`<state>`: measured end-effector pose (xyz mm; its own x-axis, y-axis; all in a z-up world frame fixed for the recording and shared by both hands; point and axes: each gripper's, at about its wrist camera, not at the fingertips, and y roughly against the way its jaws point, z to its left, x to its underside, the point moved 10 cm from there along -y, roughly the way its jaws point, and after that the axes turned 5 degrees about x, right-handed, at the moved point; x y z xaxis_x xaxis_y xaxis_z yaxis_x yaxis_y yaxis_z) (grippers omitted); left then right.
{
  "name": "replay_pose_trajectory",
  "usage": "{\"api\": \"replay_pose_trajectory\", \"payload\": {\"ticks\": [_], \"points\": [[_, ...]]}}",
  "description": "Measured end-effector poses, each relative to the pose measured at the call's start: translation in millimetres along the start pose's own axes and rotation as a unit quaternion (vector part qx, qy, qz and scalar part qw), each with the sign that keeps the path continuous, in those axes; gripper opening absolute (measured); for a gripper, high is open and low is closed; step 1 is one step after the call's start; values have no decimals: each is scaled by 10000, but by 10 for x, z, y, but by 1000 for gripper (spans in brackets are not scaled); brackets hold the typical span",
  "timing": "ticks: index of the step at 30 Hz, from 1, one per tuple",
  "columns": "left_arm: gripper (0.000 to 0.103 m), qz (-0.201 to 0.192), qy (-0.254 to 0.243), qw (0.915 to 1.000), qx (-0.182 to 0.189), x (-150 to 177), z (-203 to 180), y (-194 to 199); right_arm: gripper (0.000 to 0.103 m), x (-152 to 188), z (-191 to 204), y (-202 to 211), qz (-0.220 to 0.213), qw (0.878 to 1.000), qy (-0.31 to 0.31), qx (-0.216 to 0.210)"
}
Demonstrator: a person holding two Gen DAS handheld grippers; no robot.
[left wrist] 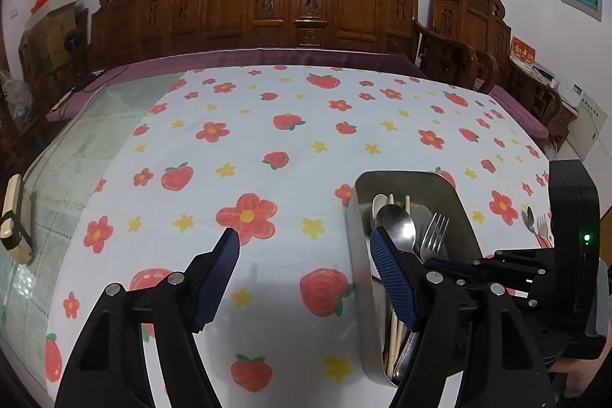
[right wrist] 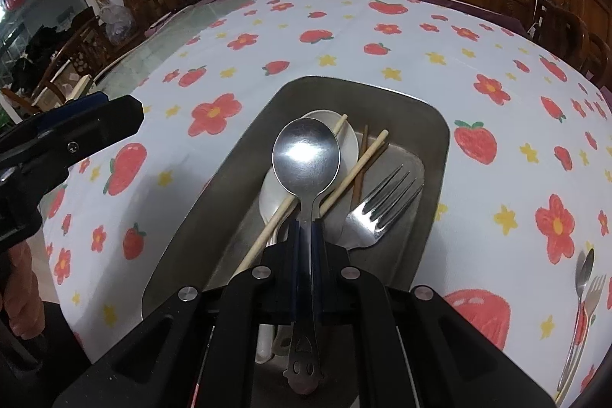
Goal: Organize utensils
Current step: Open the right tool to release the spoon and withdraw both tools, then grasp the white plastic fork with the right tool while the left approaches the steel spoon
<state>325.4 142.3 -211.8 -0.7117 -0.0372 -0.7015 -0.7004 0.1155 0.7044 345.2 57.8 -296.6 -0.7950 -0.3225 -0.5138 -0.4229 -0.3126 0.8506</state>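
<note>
Spoon held directly above the tray, lengthwise with it.
The right claw [right wrist: 306,228] pinches the steel spoon [right wrist: 306,155] by its handle over the metal tray [right wrist: 436,125]; the left claw [left wrist: 304,243] gapes empty beside it.

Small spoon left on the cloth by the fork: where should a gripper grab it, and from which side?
Judging from the right wrist view, grip the small spoon mid-handle, from above, jaws across the handle. It lies flat on the cloth with the small fork close beside it, so the thin handle leaves more room than the bowl.
</note>
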Motion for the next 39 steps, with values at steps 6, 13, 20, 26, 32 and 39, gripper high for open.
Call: {"api": "replay_pose_trajectory", "payload": {"ticks": [6, 13, 20, 26, 32, 39], "points": [[68, 11, -6, 10000, 4, 2, -7, 0, 9, 11, 82, 23, 17, 9995, -160, -277], [68, 45, -27, 10000, 49, 33, -67, -16, 9, -51, 8, 261, -339, 9985, -106, -406], [68, -19, -77, 9997, 220, 75, -391, 57, 9, 33, -431, 753, -757, 9970, -18, -165], [68, -115, -255, 9991, 323, 107, -750, 185, 23, 251, -1049, 1205, -1022, 9945, -107, 224], [68, -140, -375, 9983, 421, 188, -1089, 304, 23, 584, -1751, 1447, -1038, 9919, -433, 596], [68, -83, -309, 9972, 673, 287, -1436, 342, 28, 912, -2385, 1363, -889, 9891, -789, 866]]}}
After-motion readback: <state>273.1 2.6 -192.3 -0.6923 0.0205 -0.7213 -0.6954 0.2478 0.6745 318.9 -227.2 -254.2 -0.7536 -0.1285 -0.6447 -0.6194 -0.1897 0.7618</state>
